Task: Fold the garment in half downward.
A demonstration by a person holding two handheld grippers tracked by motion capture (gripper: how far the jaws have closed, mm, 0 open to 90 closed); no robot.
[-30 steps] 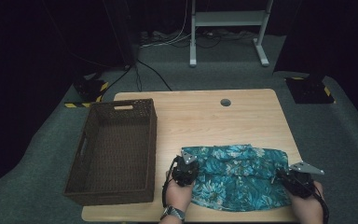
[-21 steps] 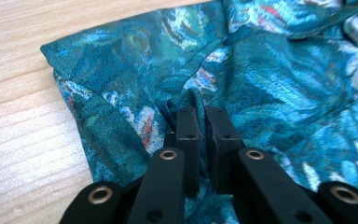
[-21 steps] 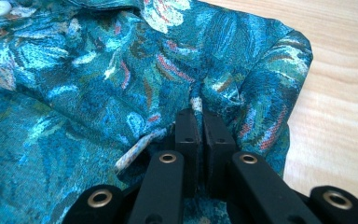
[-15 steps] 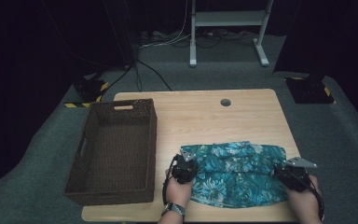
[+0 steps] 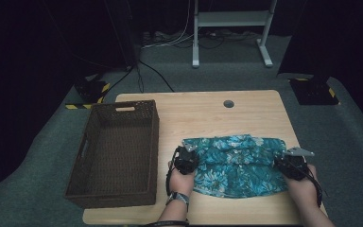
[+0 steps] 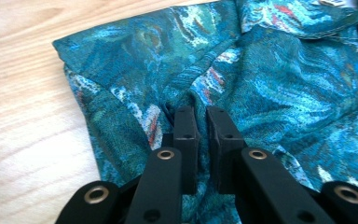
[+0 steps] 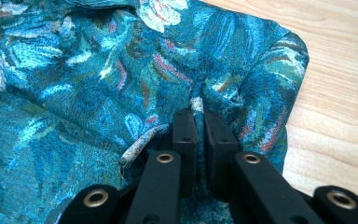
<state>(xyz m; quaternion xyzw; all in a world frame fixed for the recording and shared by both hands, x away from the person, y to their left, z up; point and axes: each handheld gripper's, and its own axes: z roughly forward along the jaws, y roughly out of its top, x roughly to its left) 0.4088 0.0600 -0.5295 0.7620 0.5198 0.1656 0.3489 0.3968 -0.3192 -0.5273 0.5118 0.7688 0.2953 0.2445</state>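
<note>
On the wooden surface (image 5: 246,106), my left gripper (image 6: 201,122) and right gripper (image 7: 196,120) each pinch the teal floral cloth (image 5: 238,163) mid-fold; next, I judge, carry both pinched edges across evenly.

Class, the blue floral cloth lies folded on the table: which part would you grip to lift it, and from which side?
Grip the blue floral cloth at its two short ends, coming in from the near edge. It lies as a long flat band, so end pinches keep it spread. The left tool and right tool already pinch those ends.
</note>
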